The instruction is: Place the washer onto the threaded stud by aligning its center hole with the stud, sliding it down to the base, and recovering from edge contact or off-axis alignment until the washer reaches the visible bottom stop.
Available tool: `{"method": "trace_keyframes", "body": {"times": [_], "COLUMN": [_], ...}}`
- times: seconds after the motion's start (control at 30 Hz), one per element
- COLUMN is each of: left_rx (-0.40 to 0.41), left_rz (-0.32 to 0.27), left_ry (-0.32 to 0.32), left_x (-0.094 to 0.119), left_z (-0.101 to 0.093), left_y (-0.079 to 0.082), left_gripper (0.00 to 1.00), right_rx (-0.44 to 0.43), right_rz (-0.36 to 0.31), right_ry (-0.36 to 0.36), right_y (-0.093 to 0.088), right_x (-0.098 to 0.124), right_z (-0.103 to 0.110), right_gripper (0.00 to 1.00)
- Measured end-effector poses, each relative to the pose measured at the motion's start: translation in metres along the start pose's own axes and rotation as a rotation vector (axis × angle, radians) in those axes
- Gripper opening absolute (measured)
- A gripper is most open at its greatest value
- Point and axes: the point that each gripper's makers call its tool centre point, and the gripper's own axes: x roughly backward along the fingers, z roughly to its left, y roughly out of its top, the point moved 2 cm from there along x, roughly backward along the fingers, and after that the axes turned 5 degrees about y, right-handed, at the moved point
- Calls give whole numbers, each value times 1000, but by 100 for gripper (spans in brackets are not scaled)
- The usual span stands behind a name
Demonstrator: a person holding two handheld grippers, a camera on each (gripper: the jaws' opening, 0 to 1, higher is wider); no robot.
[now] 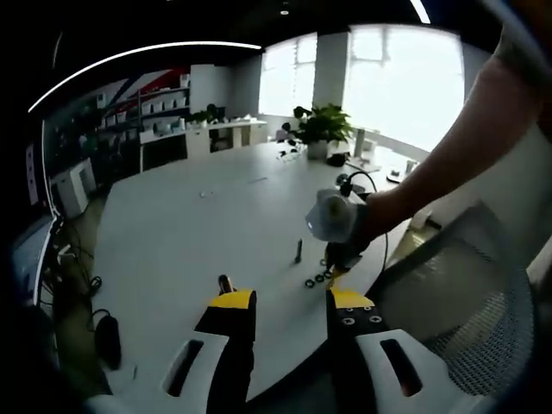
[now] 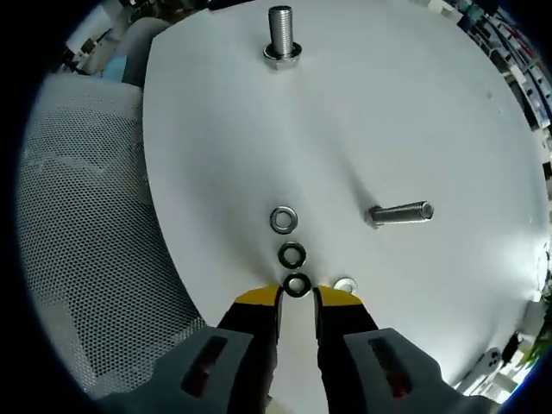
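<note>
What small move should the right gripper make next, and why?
Probably ease the right gripper forward slightly and close it on the nearest dark washer. Its jaws are open, with this washer lying flat on the white table just at their tips, not yet gripped. The upright stud stands farther ahead with nothing on it, so a washer must be picked up first.
</note>
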Motion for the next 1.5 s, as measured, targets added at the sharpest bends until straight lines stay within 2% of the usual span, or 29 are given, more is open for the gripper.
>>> {"method": "trace_keyframes", "body": {"times": [0.23, 0.47, 0.63, 0.8, 0.97, 1.07, 1.23, 1.33, 1.4, 1.5], "left_rx": [1, -3, -2, -8, -6, -2, 0, 3, 2, 2], "left_rz": [-3, -3, 3, 14, 17, 16, 19, 16, 15, 14], "left_ry": [2, 9, 10, 14, 6, 7, 9, 7, 9, 7], "left_x": [0, 1, 0, -1, -1, -1, -1, 0, 0, 0], "left_z": [0, 1, 2, 2, 1, 1, 1, 2, 2, 1], "left_y": [1, 1, 0, -2, -2, -3, -3, -3, -3, -3], "left_gripper": [30, 30, 30, 30, 29, 29, 29, 29, 29, 29], "right_rx": [2, 63, 67, 88, 173, 127, 92, 11, 2, 46], "right_rz": [-10, 2, -9, 19, 68, 68, 9, -27, -30, -45], "right_ry": [9, -12, -15, -11, -36, -48, -29, -4, 2, -11], "right_y": [1, 1, 2, 3, 5, 4, 3, 4, 5, 8], "right_x": [0, 0, 0, -1, -2, -2, -1, -1, 0, 0], "right_z": [-1, 2, 2, 2, 4, 3, 0, 5, 4, 5], "right_gripper": [17, 17, 17, 16, 13, 12, 12, 15, 18, 19]}}
